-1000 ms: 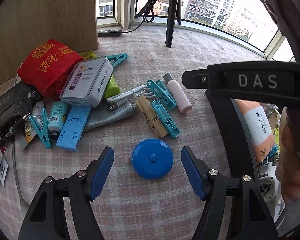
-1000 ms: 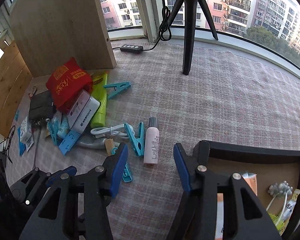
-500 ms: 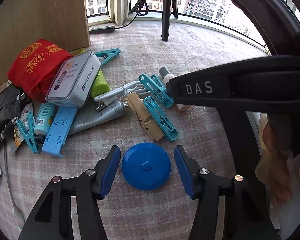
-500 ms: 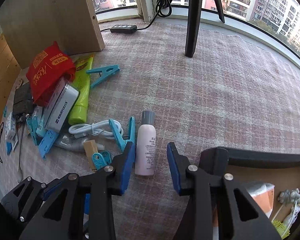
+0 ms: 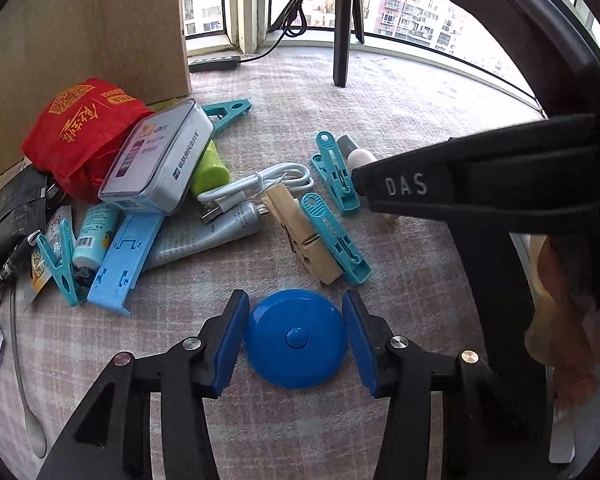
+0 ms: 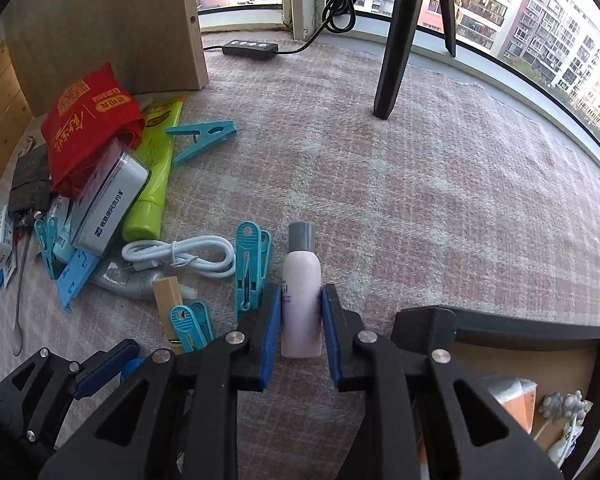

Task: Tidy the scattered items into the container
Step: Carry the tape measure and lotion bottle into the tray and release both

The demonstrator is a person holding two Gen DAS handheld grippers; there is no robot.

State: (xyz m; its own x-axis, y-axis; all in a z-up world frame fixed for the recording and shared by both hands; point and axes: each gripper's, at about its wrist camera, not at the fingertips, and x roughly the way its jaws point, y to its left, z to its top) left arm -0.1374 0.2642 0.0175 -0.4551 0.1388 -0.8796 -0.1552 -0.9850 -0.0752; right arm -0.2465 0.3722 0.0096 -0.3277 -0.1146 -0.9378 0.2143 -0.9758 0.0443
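Bottle [image 6: 301, 280] between right gripper [image 6: 301, 328] pads

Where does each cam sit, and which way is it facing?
Left wrist: on the left gripper, looking steeply down; pads touch the blue tape measure; right gripper and a hand cross at right.
Right wrist: on the right gripper, looking down; pads touch the pink bottle.
Shared: white cable, clothespins.

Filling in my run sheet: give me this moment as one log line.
left gripper: closing around blue disc, on cloth | right gripper: closing on pink bottle, lying flat | container: near right, part filled
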